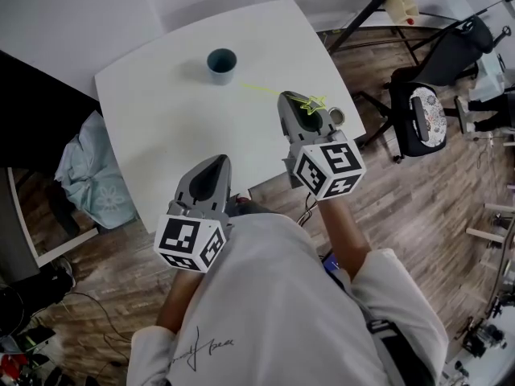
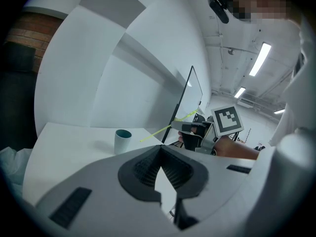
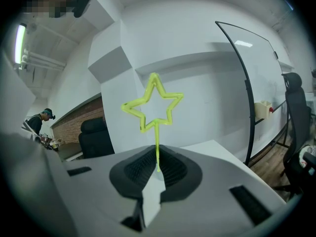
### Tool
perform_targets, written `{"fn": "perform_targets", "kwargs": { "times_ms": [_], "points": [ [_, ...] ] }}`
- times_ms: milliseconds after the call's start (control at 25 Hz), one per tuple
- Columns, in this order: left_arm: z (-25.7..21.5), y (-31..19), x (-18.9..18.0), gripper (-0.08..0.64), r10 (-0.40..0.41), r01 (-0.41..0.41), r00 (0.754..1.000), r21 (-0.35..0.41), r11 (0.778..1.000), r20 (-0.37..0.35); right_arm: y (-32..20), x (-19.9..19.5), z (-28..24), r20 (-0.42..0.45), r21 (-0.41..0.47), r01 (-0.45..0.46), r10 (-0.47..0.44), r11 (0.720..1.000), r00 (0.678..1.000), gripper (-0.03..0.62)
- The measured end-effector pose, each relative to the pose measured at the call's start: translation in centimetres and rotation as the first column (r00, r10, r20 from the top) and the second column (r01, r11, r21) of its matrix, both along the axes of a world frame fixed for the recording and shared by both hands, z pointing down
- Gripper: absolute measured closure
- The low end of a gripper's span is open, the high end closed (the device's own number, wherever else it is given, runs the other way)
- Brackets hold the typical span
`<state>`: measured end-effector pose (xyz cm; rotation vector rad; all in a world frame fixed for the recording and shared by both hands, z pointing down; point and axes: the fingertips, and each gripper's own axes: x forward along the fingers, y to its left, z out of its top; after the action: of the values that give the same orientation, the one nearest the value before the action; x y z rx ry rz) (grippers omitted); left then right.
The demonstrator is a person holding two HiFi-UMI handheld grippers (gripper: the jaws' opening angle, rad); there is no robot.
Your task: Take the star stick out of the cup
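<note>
Right gripper [image 3: 158, 166]: jaws pinch the star stick [image 3: 157, 138] just below its star. We see the star standing clear above the jaw tips. In the head view the stick's long end points toward the cup [image 1: 221, 63] but lies outside it. The cup stands upright on the white table [image 1: 161, 123]. Left gripper [image 2: 160, 154]: jaws pressed together on nothing, near the table's front edge.

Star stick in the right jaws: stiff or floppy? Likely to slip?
Probably fairly stiff: the star stick runs straight past the right gripper with no sag. Likely very light: thin stem, hollow star. It might pivot, since the jaws pinch only the thin stem.
</note>
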<state>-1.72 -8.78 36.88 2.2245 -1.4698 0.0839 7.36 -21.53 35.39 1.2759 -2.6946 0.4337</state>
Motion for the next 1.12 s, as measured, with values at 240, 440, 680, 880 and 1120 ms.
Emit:
{"fn": "perform_targets", "kwargs": {
  "times_ms": [240,440,680,880,1120],
  "points": [
    [0.0,0.7,0.6,0.558,0.009,-0.009,1.0,0.008,1.0,-0.006,1.4,0.7,0.1,-0.007,-0.002,-0.006,0.006,1.0,1.0,0.566],
    [-0.1,1.1,1.1,0.558,0.021,-0.021,1.0,0.014,1.0,-0.015,2.6,1.2,0.2,-0.012,-0.006,-0.012,0.012,1.0,1.0,0.566],
    [0.2,1.7,1.6,0.558,0.032,-0.032,0.999,0.01,0.999,-0.016,4.0,1.8,0.9,-0.02,-0.022,-0.016,0.015,1.0,1.0,0.566],
    [0.5,2.1,1.9,0.558,0.033,-0.033,0.999,0.002,0.999,-0.022,5.1,2.1,1.6,-0.031,-0.04,-0.011,0.01,0.999,0.999,0.566],
    [0.8,2.3,2.3,0.558,0.039,-0.039,0.999,-0.002,0.999,-0.021,6.2,2.6,2.3,-0.038,-0.057,-0.007,0.005,0.998,0.999,0.566]
  ]
}}
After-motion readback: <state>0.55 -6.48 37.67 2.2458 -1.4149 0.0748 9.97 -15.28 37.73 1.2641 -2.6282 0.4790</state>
